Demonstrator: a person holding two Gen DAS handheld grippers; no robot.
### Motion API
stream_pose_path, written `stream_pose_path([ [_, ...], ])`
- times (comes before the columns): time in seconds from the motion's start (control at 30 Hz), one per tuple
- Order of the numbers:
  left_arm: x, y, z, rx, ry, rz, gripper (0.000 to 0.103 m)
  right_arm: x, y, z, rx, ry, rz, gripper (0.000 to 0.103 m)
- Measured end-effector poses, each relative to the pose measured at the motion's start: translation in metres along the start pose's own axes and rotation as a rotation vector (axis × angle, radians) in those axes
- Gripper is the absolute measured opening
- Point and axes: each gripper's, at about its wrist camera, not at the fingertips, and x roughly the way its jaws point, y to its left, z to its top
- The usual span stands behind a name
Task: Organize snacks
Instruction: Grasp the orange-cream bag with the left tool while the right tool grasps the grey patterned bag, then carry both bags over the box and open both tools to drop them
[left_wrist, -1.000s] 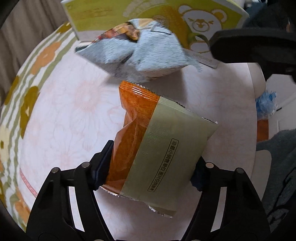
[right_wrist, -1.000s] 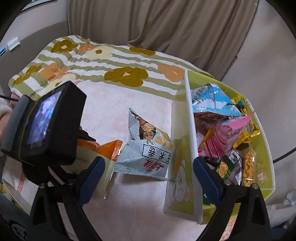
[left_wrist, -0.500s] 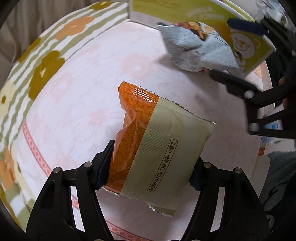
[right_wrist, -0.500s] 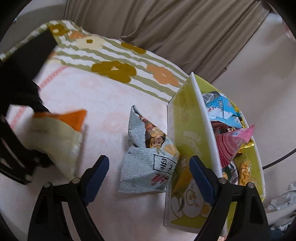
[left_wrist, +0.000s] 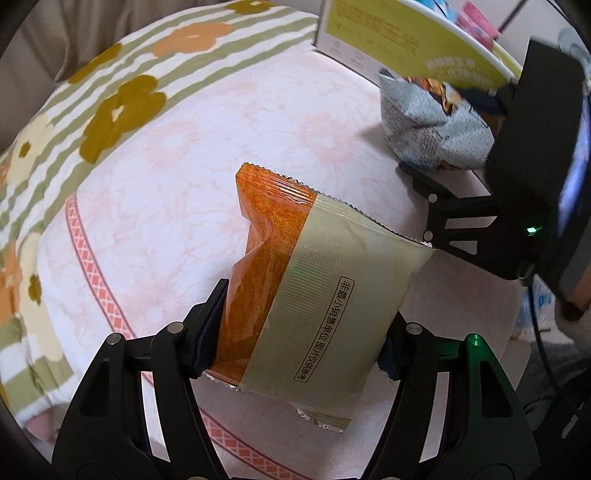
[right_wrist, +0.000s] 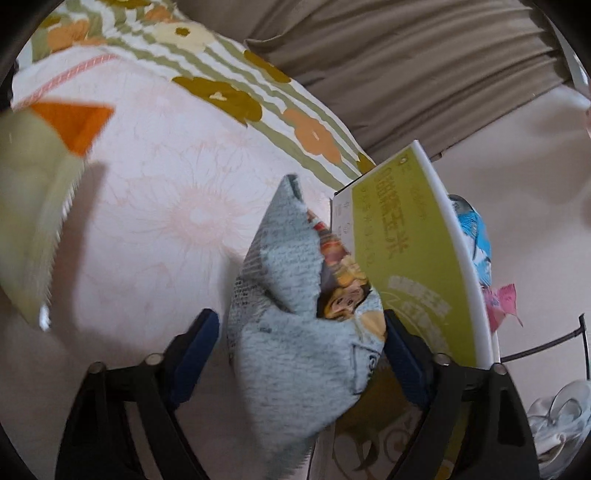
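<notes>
The yellow-green box (right_wrist: 417, 258) already holds several snacks: a blue packet (right_wrist: 476, 236) and a pink packet (right_wrist: 498, 299) show above its white rim, so part of the sorting looks done. 2 packets are outside it. The left gripper (left_wrist: 301, 332) is clamped on the orange-and-beige packet (left_wrist: 317, 280), with both pads pressed into its sides, and the packet hangs above the pink floral cloth (left_wrist: 177, 192), well apart from the box. The right gripper (right_wrist: 301, 354) has its jaws closing around the grey-blue pouch (right_wrist: 295, 332), which lies on the cloth right against the box's outer wall; the right pad touches the pouch, while a small gap shows at the left pad, so I judge it not yet gripped. What is left, as I read it, is lifting both packets into the box.
</notes>
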Motion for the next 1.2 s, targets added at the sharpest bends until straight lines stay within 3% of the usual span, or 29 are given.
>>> stream_pose_path([
  [0.2,-0.017,0.008,-0.004,-0.070,-0.031,0.010,0.064,-0.011,-0.016,-0.001,0.037,-0.028,0.076,0.055],
  [0.47,-0.049,0.017,-0.003,-0.125,-0.075,0.052,0.064,-0.055,-0.048,0.006,0.149,-0.126,0.180,0.053],
  [0.77,-0.116,0.003,0.036,-0.189,-0.187,0.101,0.064,-0.113,-0.120,0.010,0.305,-0.255,0.269,0.053],
  [0.97,-0.151,-0.044,0.076,-0.194,-0.274,0.112,0.064,-0.117,-0.193,-0.013,0.400,-0.310,0.313,0.053],
  [1.2,-0.149,-0.146,0.133,-0.173,-0.333,0.105,0.064,-0.100,-0.271,-0.061,0.394,-0.319,0.335,0.053],
])
